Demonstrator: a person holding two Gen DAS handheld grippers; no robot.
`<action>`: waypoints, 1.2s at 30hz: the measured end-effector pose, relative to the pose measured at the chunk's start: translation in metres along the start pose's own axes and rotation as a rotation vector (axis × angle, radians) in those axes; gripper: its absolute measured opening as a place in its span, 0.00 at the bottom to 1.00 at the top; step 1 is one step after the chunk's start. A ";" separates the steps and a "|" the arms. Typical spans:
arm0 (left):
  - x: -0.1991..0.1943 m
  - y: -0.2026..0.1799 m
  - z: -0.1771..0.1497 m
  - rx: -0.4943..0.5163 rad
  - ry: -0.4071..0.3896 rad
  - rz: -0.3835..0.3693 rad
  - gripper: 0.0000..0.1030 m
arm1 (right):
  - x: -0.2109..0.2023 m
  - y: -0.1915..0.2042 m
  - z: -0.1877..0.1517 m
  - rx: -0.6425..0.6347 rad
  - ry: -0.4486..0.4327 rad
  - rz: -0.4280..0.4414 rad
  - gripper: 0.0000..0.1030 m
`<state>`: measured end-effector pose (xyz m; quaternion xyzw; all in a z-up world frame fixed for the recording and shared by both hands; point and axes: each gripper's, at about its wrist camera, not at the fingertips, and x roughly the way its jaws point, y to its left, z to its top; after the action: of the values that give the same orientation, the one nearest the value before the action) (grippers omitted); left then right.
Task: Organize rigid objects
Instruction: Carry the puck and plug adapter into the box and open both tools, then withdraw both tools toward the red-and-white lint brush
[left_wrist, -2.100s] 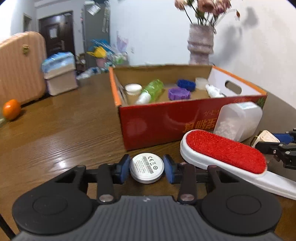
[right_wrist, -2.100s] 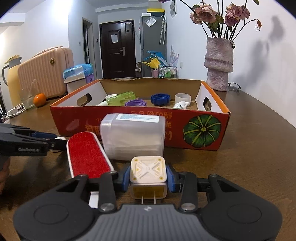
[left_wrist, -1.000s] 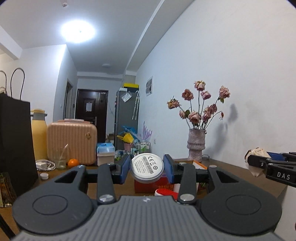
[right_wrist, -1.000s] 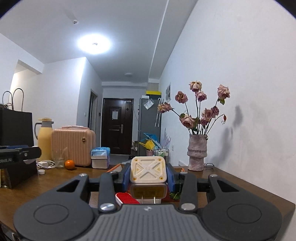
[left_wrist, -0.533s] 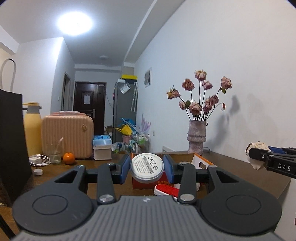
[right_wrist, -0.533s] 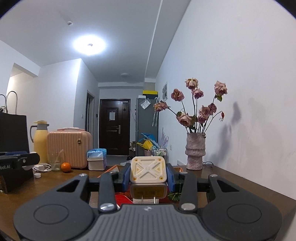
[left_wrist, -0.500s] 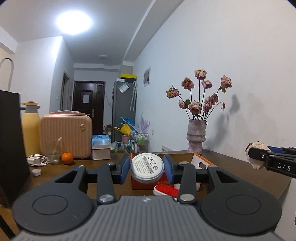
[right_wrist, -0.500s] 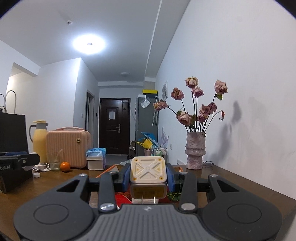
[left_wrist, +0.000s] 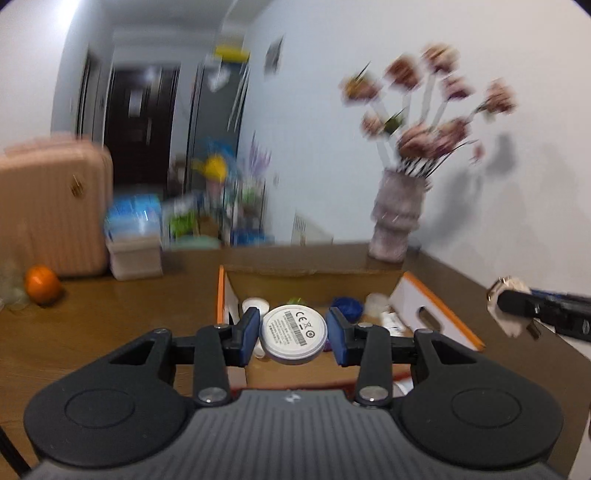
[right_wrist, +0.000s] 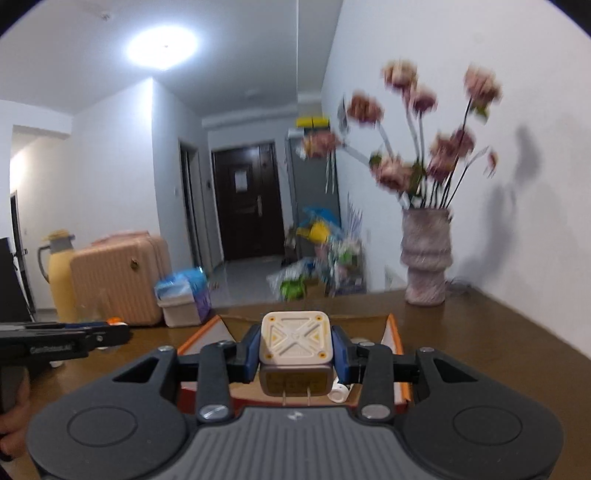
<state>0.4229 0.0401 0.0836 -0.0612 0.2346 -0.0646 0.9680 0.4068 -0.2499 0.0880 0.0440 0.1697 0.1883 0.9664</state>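
Left gripper (left_wrist: 293, 335) clamped on white disc (left_wrist: 293, 335), right gripper (right_wrist: 295, 350) on plug adapter (right_wrist: 295, 343); both above cardboard box (left_wrist: 439, 312), open table right.

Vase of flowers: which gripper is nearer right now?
Right, by a small margin. The right gripper, holding a plug adapter, sits on the vase's side; the left gripper, holding a round disc, is farther toward the suitcase.

Right tongs (right_wrist: 295, 354) clamping cream plug adapter (right_wrist: 295, 341) (prongs down), cardboard box (right_wrist: 392, 334) beyond
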 end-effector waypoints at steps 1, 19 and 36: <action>0.019 0.006 0.007 -0.010 0.038 -0.002 0.39 | 0.022 -0.006 0.005 0.008 0.039 0.010 0.37; 0.209 0.017 0.026 0.160 0.404 0.138 0.42 | 0.263 -0.029 -0.003 -0.029 0.545 -0.061 0.37; 0.069 -0.001 0.065 0.122 0.216 0.130 0.72 | 0.133 -0.037 0.061 -0.034 0.374 -0.058 0.40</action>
<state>0.5137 0.0348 0.1108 0.0204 0.3365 -0.0221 0.9412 0.5564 -0.2354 0.0987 -0.0129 0.3442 0.1681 0.9236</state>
